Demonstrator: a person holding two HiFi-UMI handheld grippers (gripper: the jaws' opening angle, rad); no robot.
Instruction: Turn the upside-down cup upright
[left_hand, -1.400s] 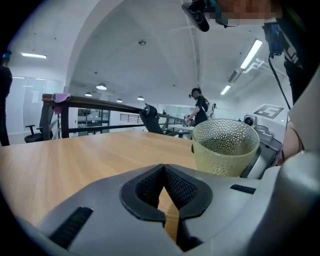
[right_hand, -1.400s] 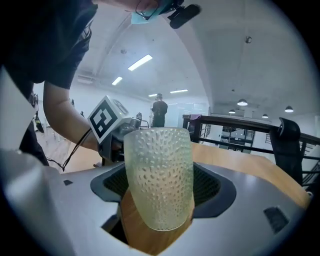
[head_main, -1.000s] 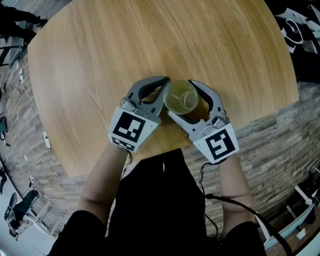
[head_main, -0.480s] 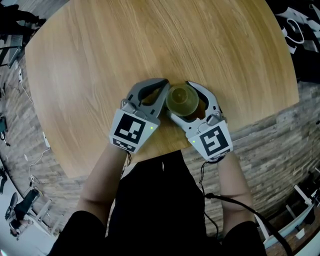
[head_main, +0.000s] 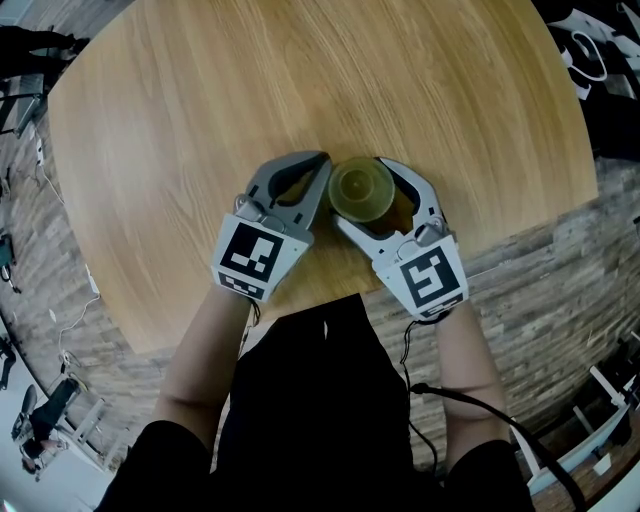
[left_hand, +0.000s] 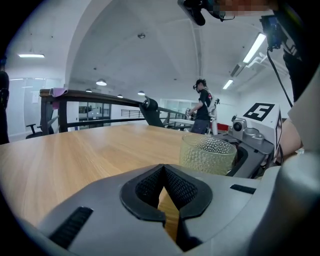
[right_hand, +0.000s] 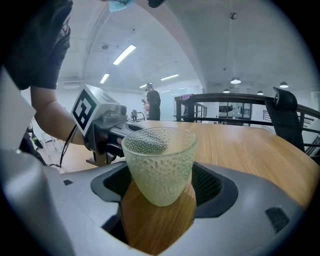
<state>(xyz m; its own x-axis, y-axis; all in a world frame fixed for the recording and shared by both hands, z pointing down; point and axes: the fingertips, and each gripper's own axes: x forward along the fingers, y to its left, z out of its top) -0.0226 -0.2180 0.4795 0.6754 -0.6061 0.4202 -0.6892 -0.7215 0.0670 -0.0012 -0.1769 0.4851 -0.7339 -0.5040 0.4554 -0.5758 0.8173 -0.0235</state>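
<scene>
A dimpled, pale yellow-green glass cup (head_main: 360, 192) stands mouth up on the round wooden table (head_main: 200, 100), near its front edge. My right gripper (head_main: 366, 176) is shut on it, one jaw on each side. In the right gripper view the cup (right_hand: 159, 162) fills the gap between the black pads (right_hand: 206, 186), its narrow base low over the wood. My left gripper (head_main: 322, 172) lies just left of the cup, shut, with nothing in it. In the left gripper view its pads (left_hand: 176, 189) meet, and the cup (left_hand: 206, 154) shows ahead on the right.
The table's curved front edge (head_main: 300, 318) runs just behind both grippers, with brick-patterned floor (head_main: 560, 290) beyond it. In the left gripper view a person (left_hand: 203, 112) stands far behind the table, beside a dark railing (left_hand: 90, 95). An office chair (right_hand: 287, 120) stands at the table's far side.
The right gripper has sunk a little with the cup. The cup was leaning towards me with its mouth showing; now it stands straight. The left gripper has stayed in place.
</scene>
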